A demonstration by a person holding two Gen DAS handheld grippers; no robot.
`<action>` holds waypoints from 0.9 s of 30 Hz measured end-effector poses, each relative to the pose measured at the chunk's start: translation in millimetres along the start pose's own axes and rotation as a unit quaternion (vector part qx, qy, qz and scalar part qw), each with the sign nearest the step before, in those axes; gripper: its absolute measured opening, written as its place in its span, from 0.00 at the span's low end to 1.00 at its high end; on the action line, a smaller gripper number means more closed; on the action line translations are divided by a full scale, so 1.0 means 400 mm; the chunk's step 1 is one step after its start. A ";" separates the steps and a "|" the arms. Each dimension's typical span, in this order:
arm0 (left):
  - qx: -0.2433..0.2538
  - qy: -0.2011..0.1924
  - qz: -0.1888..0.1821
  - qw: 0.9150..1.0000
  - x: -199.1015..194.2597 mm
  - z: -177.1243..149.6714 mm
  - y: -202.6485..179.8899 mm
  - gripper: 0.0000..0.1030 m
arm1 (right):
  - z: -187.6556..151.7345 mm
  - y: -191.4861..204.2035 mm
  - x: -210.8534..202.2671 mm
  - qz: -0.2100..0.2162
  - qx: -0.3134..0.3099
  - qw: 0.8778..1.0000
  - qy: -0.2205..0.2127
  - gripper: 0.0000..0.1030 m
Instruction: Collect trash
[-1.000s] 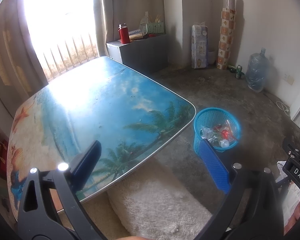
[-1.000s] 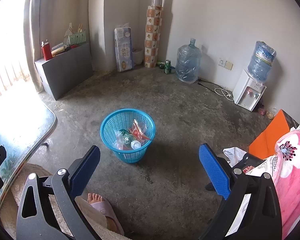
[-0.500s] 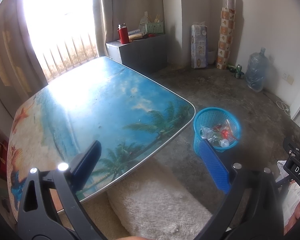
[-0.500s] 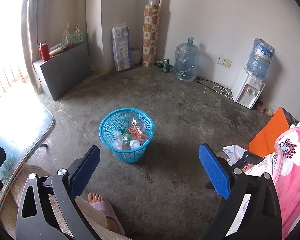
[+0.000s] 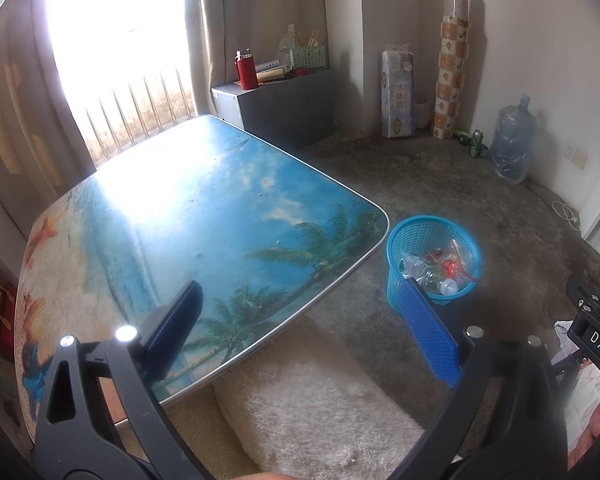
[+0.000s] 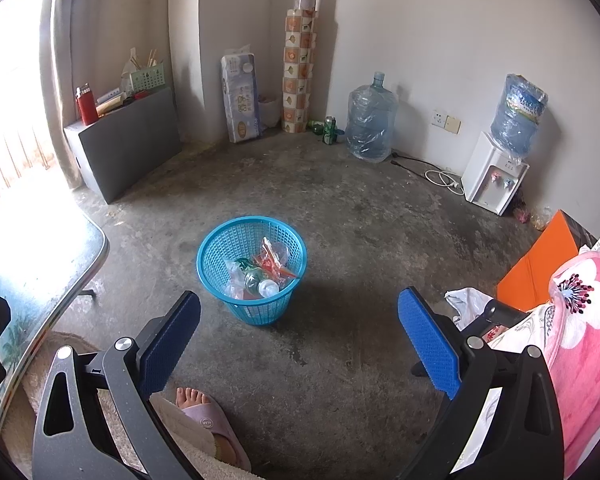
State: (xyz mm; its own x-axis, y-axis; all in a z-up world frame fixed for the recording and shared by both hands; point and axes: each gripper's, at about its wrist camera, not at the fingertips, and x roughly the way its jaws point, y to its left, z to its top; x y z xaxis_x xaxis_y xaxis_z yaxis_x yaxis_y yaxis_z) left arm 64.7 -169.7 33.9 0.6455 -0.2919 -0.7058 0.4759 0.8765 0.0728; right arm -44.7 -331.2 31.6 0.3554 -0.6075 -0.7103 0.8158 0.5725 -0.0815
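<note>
With both the left hand-held gripper (image 5: pixel 302 334) and the right hand-held gripper (image 6: pixel 300 338) spread wide and empty, and the trash heaped in the blue plastic mesh basket (image 6: pixel 252 268) on the concrete floor (image 6: pixel 360 216) beside the beach-print table (image 5: pixel 204 220), collecting looks finished, so the next move is probably just finding any stray piece.

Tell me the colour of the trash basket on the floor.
Bright blue mesh basket, clearest in the right wrist view.

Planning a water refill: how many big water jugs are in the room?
2. One jug stands on the floor by the back wall; the other jug sits upturned on the white dispenser to its right.
</note>
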 end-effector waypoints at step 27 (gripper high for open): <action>0.001 -0.001 0.001 1.000 0.003 0.001 0.001 0.92 | 0.005 -0.012 0.003 0.001 0.001 1.000 0.001 0.94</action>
State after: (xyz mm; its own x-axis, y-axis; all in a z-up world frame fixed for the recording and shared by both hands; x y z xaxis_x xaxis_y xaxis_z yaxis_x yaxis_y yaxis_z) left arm 65.9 -169.9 33.5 0.6472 -0.2914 -0.7044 0.4763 0.8761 0.0751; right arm -47.2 -335.7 32.7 0.3560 -0.6055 -0.7118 0.8161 0.5725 -0.0788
